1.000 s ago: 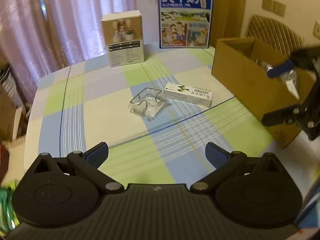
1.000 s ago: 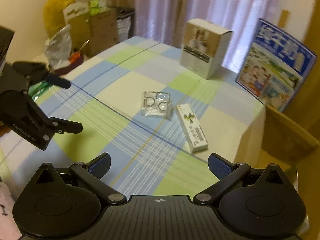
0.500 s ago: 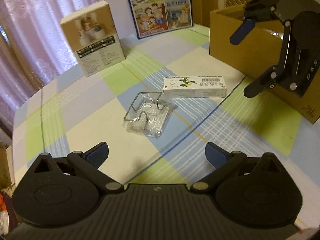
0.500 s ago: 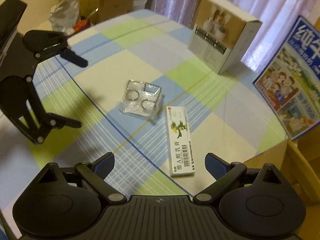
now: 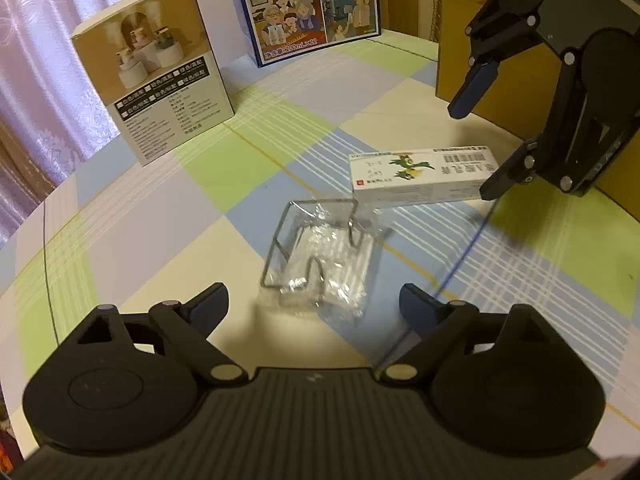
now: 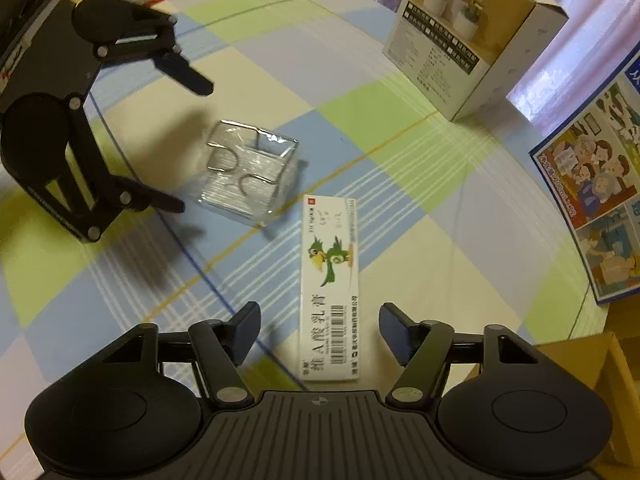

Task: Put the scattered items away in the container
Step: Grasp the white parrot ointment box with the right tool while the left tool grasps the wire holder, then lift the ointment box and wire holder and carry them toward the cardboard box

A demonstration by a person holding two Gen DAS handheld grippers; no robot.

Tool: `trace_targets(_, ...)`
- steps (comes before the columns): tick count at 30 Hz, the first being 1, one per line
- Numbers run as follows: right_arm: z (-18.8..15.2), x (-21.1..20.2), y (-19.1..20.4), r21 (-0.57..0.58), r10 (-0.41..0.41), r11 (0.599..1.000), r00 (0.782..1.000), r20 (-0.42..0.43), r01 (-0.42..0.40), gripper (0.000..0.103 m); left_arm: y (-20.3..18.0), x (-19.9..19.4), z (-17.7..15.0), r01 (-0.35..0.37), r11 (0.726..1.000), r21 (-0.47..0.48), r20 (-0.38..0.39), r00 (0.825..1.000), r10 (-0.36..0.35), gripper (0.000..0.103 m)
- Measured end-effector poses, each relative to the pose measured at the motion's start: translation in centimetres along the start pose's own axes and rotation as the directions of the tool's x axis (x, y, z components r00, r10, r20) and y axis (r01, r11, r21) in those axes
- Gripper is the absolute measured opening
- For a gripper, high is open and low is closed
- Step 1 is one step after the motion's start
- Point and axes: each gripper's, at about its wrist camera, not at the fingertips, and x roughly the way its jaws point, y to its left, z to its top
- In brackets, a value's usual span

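A clear plastic packet with a bent wire holder (image 5: pixel 320 256) lies on the checked tablecloth. Its near end sits between the fingers of my left gripper (image 5: pixel 314 304), whose jaws are closing without touching it. A long white ointment box with a green bird (image 6: pixel 330 280) lies beside the packet (image 6: pixel 250 176). My right gripper (image 6: pixel 322 328) straddles the box's near end, jaws closing, with a gap on each side. The brown cardboard container (image 5: pixel 452 60) stands at the right, behind the right gripper (image 5: pixel 480 140). The left gripper (image 6: pixel 188 142) shows at the left in the right wrist view.
A brown and white product box (image 5: pixel 160 80) stands upright at the back left. A blue milk carton case (image 5: pixel 312 8) stands behind the middle. The rounded table edge (image 5: pixel 24 232) runs along the left. A wall of the cardboard container (image 6: pixel 580 360) is low right.
Both grippers have come down and forward, the left onto the packet, the right onto the white box. Both pairs of jaws have narrowed, the right more. The items have not moved.
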Motion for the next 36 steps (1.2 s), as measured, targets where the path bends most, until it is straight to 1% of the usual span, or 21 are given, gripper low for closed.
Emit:
trace_targets(3, 0.3, 0.7, -0.1, -0.016, 0.001, 1.0, 1.0, -0.014, -0.001, 0.062, 0.5, 0.9, 0.5, 0.006, 1.0, 0.009, -0.004, 1.0, -0.006, 0.085)
trace_targets(8, 0.8, 2.0, -0.5, -0.012, 0.019, 1.0, 0.999, -0.042, -0.019, 0.062, 1.0, 2.1, 1.2, 0.034, 0.999, 0.014, -0.034, 0.999, -0.034, 0.072)
trace_targets(9, 0.9, 2.2, -0.6, -0.006, 0.026, 1.0, 0.998, -0.049, -0.026, 0.062, 1.0, 2.3, 1.3, 0.038, 0.999, 0.014, -0.042, 0.998, -0.037, 0.068)
trace_targets(12, 1.0, 2.7, -0.6, -0.002, 0.032, 0.999, 0.998, -0.055, -0.032, 0.062, 1.0, 2.4, 1.7, 0.061, 0.998, 0.003, -0.038, 0.997, -0.061, 0.061)
trace_targets(16, 1.2, 3.5, -0.5, 0.011, 0.03, 0.999, 0.996, -0.082, -0.03, 0.062, 1.2, 2.8, 1.9, 0.075, 0.997, -0.019, -0.047, 0.996, -0.076, 0.059)
trace_targets(18, 1.3, 3.9, -0.5, 0.036, 0.029, 0.999, 0.995, -0.094, -0.026, 0.061, 1.3, 2.9, 1.9, 0.079, 0.996, -0.046, -0.049, 0.995, -0.081, 0.058)
trace_targets(19, 1.3, 4.0, -0.5, 0.049, 0.034, 0.998, 0.994, -0.101, -0.03, 0.056, 1.3, 2.8, 1.8, 0.08, 0.995, -0.055, -0.048, 0.995, -0.082, 0.057)
trace_targets(20, 1.4, 4.0, -0.5, 0.059, 0.039, 0.998, 0.994, -0.103, -0.033, 0.053, 1.3, 2.8, 1.7, 0.08, 0.995, -0.058, -0.047, 0.995, -0.083, 0.056)
trace_targets(22, 1.6, 3.9, -0.5, 0.078, 0.031, 0.997, 0.994, -0.101, -0.023, 0.036, 1.2, 2.7, 1.6, 0.078, 0.995, -0.069, -0.045, 0.996, -0.081, 0.049)
trace_targets(24, 1.7, 3.7, -0.3, 0.092, 0.029, 0.996, 0.995, -0.094, -0.02, 0.036, 1.1, 2.5, 1.4, 0.079, 0.994, -0.076, -0.048, 0.995, -0.083, 0.044)
trace_targets(25, 1.7, 3.7, -0.1, 0.096, 0.032, 0.995, 0.995, -0.092, -0.023, 0.036, 1.0, 2.3, 1.4, 0.076, 0.994, -0.079, -0.051, 0.995, -0.081, 0.034)
trace_targets(26, 1.7, 3.6, 0.1, 0.1, 0.032, 0.995, 0.995, -0.094, -0.022, 0.036, 1.0, 2.2, 1.3, 0.072, 0.994, -0.085, -0.055, 0.995, -0.077, 0.029)
trace_targets(30, 1.1, 3.0, 0.9, 0.138, 0.042, 0.99, 0.994, -0.103, -0.027, 0.036, 0.6, 1.4, 0.7, 0.07, 0.987, -0.144, -0.063, 0.995, -0.08, 0.027)
trace_targets(34, 0.2, 1.8, 2.3, 0.175, 0.038, 0.984, 0.995, -0.097, -0.02, 0.035, -1.4, 0.0, -0.4, 0.046, 0.988, -0.147, -0.078, 0.995, -0.058, 0.026)
trace_targets(36, -0.5, 0.9, 3.1, 0.205, 0.04, 0.978, 0.996, -0.086, -0.021, 0.035, -2.5, -1.0, -1.4, 0.03, 0.983, -0.182, -0.091, 0.995, -0.047, 0.026)
